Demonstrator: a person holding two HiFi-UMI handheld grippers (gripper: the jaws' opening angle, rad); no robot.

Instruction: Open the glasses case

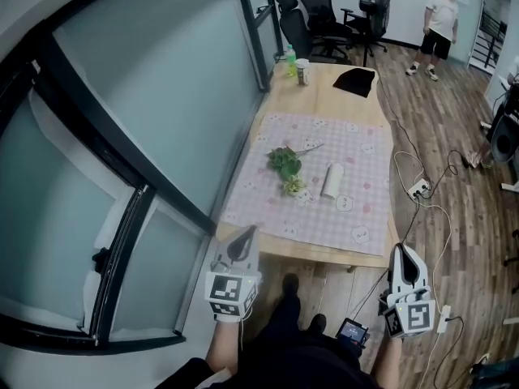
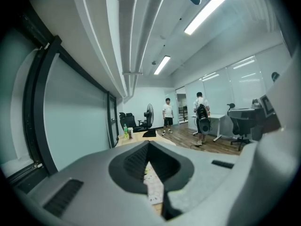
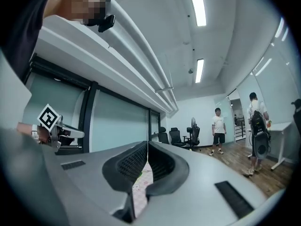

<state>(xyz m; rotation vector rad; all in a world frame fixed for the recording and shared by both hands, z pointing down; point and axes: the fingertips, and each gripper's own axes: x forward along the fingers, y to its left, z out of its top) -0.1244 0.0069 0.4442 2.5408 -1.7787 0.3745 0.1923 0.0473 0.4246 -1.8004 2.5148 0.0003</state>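
Observation:
The glasses case (image 1: pixel 332 180), a white oblong shape, lies on the pink patterned cloth (image 1: pixel 276 209) near the middle of the wooden table. Both grippers hang short of the table's near edge, well apart from the case. My left gripper (image 1: pixel 246 233) is at the near left corner, its jaws closed to a point with nothing between them. My right gripper (image 1: pixel 400 251) is off the near right corner over the floor, also shut and empty. In the left gripper view the left gripper (image 2: pixel 149 142) points along the table; the right gripper (image 3: pixel 147 144) does the same in its own view.
A green plant sprig (image 1: pixel 285 165) lies left of the case and a small white item (image 1: pixel 345 203) just in front of it. A bottle (image 1: pixel 290 58), cup (image 1: pixel 302 71) and black cloth (image 1: pixel 355 81) sit at the far end. A glass partition (image 1: pixel 162 96) runs along the left; cables and a power strip (image 1: pixel 418 190) lie on the floor right. A person (image 1: pixel 438 24) stands far off.

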